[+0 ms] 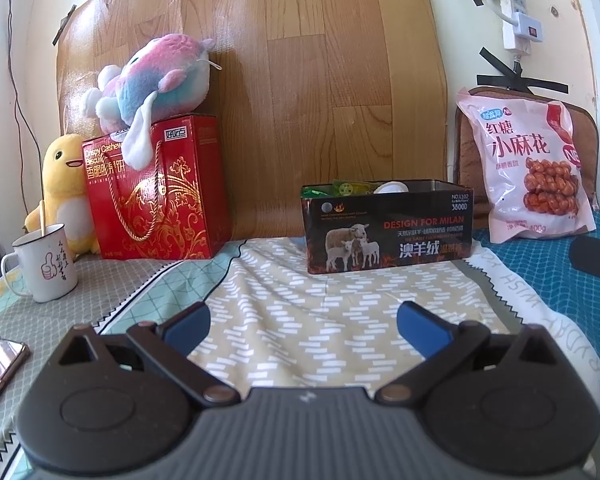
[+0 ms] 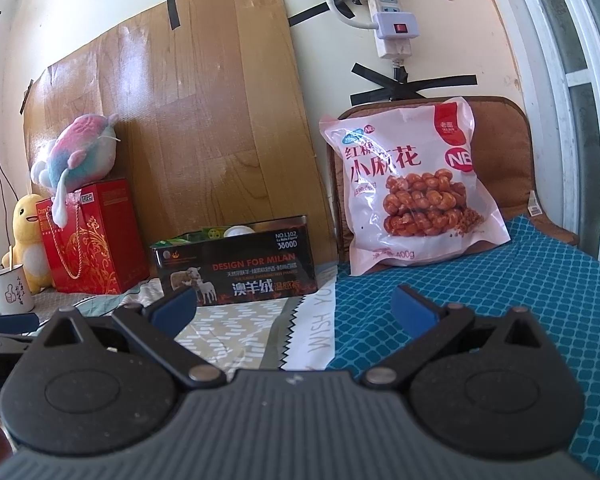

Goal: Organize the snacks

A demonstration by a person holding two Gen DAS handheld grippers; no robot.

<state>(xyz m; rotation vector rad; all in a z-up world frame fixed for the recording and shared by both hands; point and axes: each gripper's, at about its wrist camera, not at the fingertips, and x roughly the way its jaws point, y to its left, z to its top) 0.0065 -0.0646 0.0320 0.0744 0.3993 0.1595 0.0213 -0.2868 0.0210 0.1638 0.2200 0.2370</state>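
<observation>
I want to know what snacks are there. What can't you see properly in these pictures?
- Inside the black tin: both views show only green packets and a white lid over the rim; its front wall hides the rest.
- Inside the red gift box: closed, with a plush fish on top.
- Inside the mug: too low an angle.
- Pink snack bag: small print unreadable.

Before my tongs, the tin [image 1: 388, 226] holding snack packets [image 1: 342, 189] stands mid-bed against the board [image 1: 300, 80], the gift box [image 1: 156, 192] bearing a plush fish [image 1: 156, 76] to its left, the snack bag [image 1: 528, 168] propped to its right, the mug [image 1: 44, 264] nearest the bed's left edge.
</observation>
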